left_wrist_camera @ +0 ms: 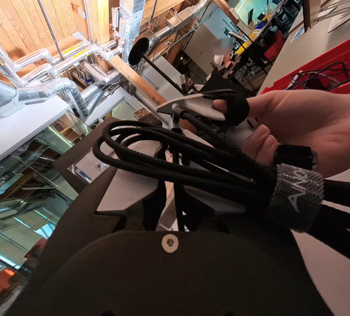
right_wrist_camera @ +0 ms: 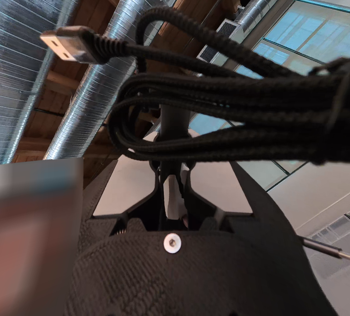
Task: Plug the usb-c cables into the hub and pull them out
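I'm only readying a strapped coil of braided cable [left_wrist_camera: 170, 155], both my grippers' jaw states unclear behind it; next I must free its plug [right_wrist_camera: 70, 43].

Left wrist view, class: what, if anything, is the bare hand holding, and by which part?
The coiled black cable bundle: the hand curls its fingers around it just beside the strap.

Silver ducts [right_wrist_camera: 79, 98] run under wooden ceiling beams [left_wrist_camera: 136, 79]; red bin [left_wrist_camera: 310, 72] on a table.
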The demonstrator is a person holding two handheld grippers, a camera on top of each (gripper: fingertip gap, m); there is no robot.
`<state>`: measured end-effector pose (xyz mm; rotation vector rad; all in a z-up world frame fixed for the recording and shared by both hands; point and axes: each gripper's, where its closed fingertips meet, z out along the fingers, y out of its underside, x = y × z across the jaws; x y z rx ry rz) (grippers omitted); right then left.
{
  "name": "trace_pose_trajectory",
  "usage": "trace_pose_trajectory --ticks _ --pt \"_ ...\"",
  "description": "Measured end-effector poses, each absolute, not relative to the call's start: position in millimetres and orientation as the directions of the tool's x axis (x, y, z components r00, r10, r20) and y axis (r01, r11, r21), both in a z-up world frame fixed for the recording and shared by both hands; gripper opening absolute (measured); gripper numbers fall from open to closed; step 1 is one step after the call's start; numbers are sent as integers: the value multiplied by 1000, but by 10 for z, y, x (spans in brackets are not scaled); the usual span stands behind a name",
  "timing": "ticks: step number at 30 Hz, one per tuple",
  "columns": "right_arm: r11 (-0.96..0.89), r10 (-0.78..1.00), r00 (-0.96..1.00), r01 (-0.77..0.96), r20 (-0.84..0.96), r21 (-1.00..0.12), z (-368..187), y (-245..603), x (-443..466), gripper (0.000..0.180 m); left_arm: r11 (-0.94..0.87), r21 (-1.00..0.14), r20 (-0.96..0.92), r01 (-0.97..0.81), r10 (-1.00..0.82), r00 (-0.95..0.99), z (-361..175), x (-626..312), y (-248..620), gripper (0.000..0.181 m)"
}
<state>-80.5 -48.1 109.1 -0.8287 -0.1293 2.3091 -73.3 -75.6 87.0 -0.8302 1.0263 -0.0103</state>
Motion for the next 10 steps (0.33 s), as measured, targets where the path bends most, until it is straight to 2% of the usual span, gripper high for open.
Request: trace_pose_trajectory --ticks 3,7,10 --pt "-775 619 -573 -558 -538 -298 1052 -461 -836 23 708 -576 -777 -409 -319 542 850 -738 -722 89" --pt "-778 617 -568 -546 -545 -312 1026 -430 -857 24 688 -568 -791 -451 -308 528 829 -760 -691 86" --pt "-775 627 -541 -506 -560 -379 1000 -411 -904 26 684 -543 -813 -487 -285 508 815 -797 -661 85"
